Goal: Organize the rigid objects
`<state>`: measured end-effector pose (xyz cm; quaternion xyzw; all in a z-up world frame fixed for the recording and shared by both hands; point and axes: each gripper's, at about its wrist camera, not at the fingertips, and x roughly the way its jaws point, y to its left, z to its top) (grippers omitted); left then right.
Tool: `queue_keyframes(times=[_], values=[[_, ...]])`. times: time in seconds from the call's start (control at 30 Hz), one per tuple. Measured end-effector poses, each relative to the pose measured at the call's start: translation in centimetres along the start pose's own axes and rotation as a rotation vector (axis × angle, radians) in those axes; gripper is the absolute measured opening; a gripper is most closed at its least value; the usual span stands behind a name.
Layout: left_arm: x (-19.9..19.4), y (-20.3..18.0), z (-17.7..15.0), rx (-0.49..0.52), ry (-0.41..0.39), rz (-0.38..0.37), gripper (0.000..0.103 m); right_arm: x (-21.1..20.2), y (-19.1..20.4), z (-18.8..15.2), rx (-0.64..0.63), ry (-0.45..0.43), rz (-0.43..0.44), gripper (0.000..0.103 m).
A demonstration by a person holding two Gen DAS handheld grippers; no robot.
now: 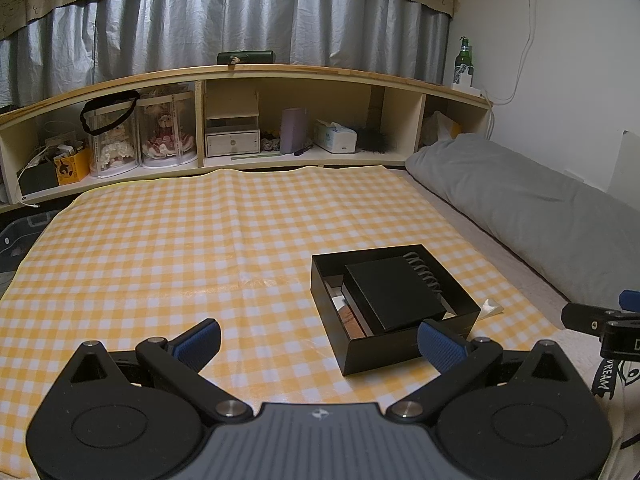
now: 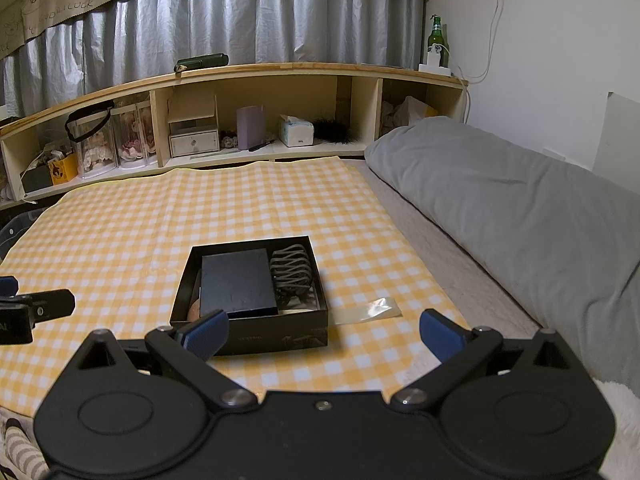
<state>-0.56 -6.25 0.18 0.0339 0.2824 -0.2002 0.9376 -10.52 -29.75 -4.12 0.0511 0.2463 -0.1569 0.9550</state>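
Observation:
An open black box (image 1: pixel 400 350) (image 2: pixel 280 336) stands on the yellow checked cloth (image 1: pixel 160 248) (image 2: pixel 120 232). Inside lie a flat black case (image 1: pixel 394 294) (image 2: pixel 238 282), a dark claw hair clip (image 1: pixel 426 274) (image 2: pixel 291 272) and a brown item (image 1: pixel 352 322), partly hidden. My left gripper (image 1: pixel 320 346) is open and empty, low over the cloth, its right finger against the box's near corner. My right gripper (image 2: pixel 324 338) is open and empty, just in front of the box. Each gripper shows at the edge of the other's view (image 1: pixel 600 320) (image 2: pixel 36 308).
A clear plastic strip (image 2: pixel 368 310) (image 1: pixel 490 306) lies on the cloth right of the box. A grey pillow (image 2: pixel 520 208) (image 1: pixel 520 208) runs along the right side. A wooden shelf (image 1: pixel 240 120) (image 2: pixel 256 112) with dolls, tissues and boxes stands behind, with a green bottle (image 2: pixel 437 40) on top.

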Motion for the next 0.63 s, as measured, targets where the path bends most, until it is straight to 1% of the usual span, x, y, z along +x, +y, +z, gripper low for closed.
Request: queue_keyframes(times=[0.63], values=[[0.05,-0.33,-0.02,-0.004,0.001,0.000,0.103,0.00,-0.01,0.05,0.000,0.001,0.000,0.103]])
